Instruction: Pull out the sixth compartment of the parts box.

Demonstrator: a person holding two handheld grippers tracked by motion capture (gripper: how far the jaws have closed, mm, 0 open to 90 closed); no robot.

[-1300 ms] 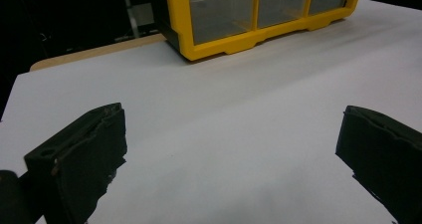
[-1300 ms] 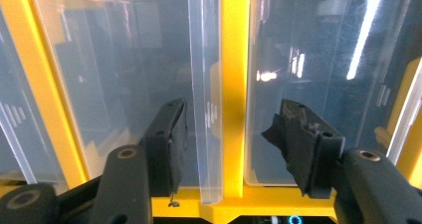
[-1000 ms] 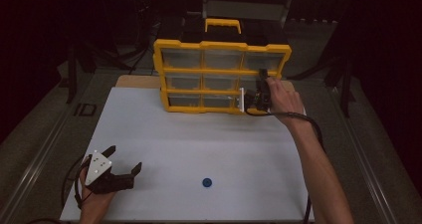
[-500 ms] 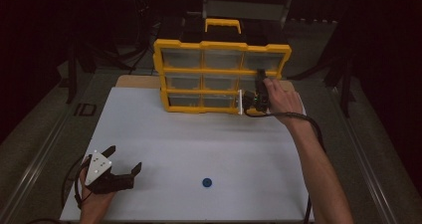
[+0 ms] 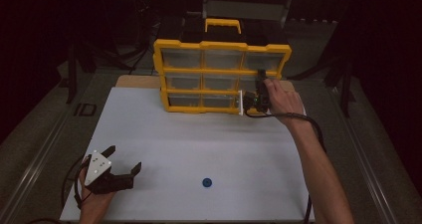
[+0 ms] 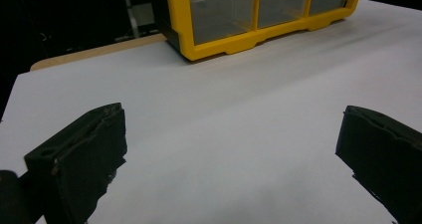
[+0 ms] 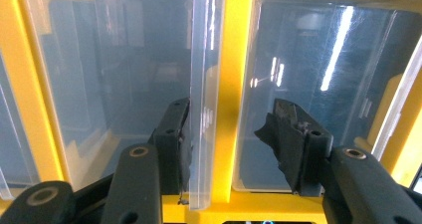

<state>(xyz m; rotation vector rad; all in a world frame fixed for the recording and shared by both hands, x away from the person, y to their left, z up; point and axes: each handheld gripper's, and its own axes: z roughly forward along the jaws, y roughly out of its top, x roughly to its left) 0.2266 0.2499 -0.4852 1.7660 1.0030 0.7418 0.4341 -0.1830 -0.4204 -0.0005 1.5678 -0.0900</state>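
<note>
The organizer (image 5: 221,77) stood upright at the table's far edge. The right gripper (image 5: 251,100) was at its bottom-right drawer (image 7: 204,99), jaws half-spread astride the clear front lip, not visibly pinching. The drawer looked barely pulled; most remained. The left gripper (image 5: 122,163) rested wide open, empty, near a blue cap (image 5: 207,182).

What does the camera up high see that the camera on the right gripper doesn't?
The high view alone takes in the white table, the small blue disc, the left gripper standing open, and both forearms. The right gripper view alone shows, close up, a yellow divider between the right gripper jaws and a clear drawer edge beside one jaw. Both show the yellow organizer.
</note>
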